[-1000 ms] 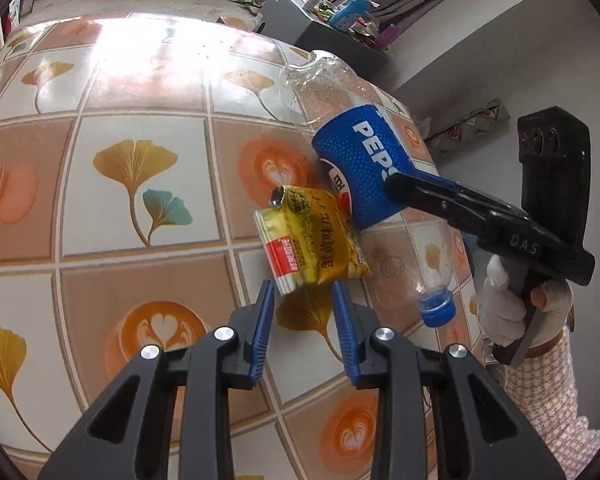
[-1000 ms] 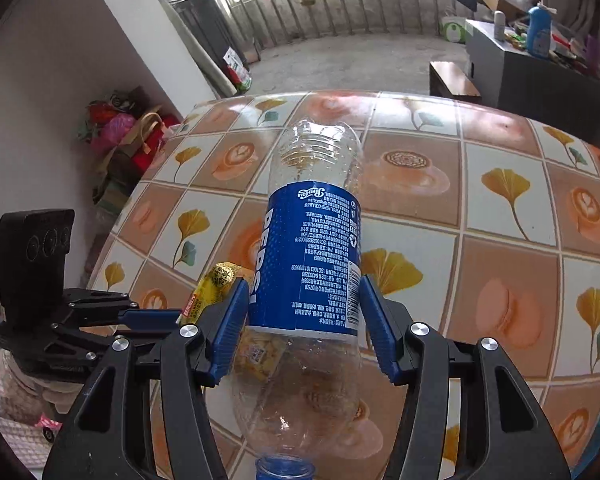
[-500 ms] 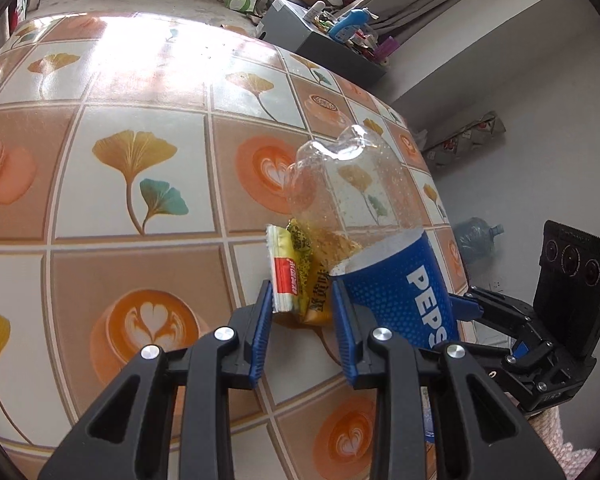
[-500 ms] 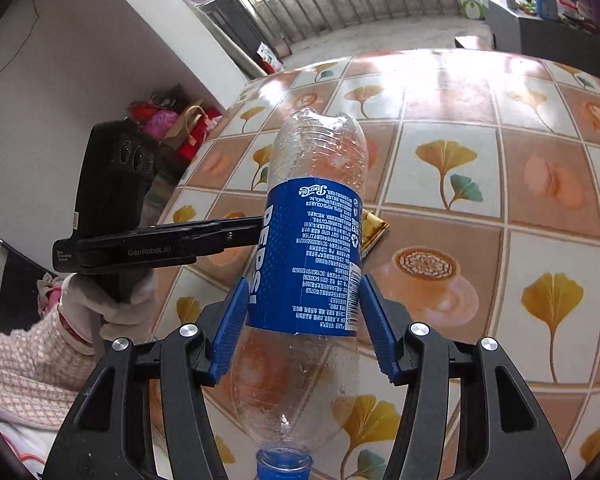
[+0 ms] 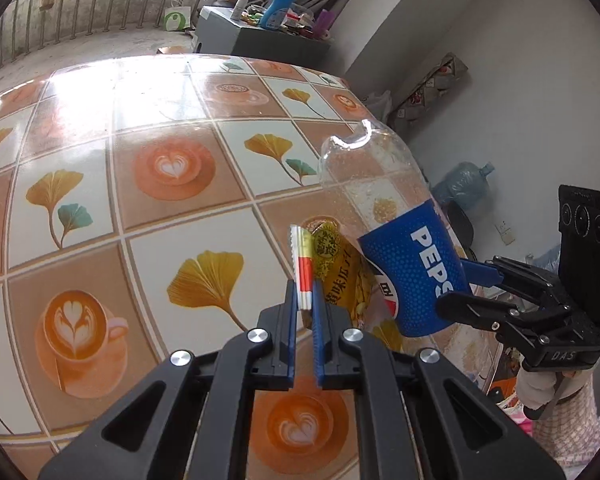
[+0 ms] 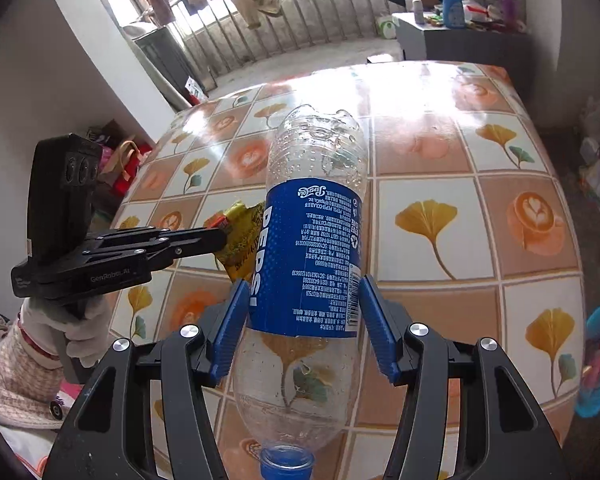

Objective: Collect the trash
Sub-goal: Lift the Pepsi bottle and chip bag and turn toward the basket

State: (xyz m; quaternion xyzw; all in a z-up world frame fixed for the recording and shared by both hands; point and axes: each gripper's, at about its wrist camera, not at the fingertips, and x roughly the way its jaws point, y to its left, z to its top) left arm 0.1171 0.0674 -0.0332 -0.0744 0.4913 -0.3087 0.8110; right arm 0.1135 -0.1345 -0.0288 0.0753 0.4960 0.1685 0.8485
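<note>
A yellow snack wrapper (image 5: 336,268) with a red and white edge stands edge-up between the blue pads of my left gripper (image 5: 303,292), whose jaws are closing and pinch that edge just above the patterned table (image 5: 140,120). My right gripper (image 6: 302,300) is shut on an empty clear Pepsi bottle (image 6: 312,240), gripping its blue label with the blue cap toward the camera. In the left wrist view the Pepsi bottle (image 5: 404,264) hangs right beside the wrapper, held by the right gripper (image 5: 476,276). In the right wrist view the left gripper (image 6: 216,238) holds the wrapper (image 6: 242,236) behind the bottle.
The table (image 6: 460,160) has a glossy cloth of orange and white squares. A blue basket (image 6: 598,360) sits on the floor past its right edge. A cluttered grey cabinet (image 5: 260,36) stands beyond the far edge, a water jug (image 5: 464,184) by the wall.
My left jaws have narrowed onto the wrapper's edge, and the wrapper now stands up instead of lying flat. The right gripper has carried the bottle sideways over the table, close beside the wrapper.
</note>
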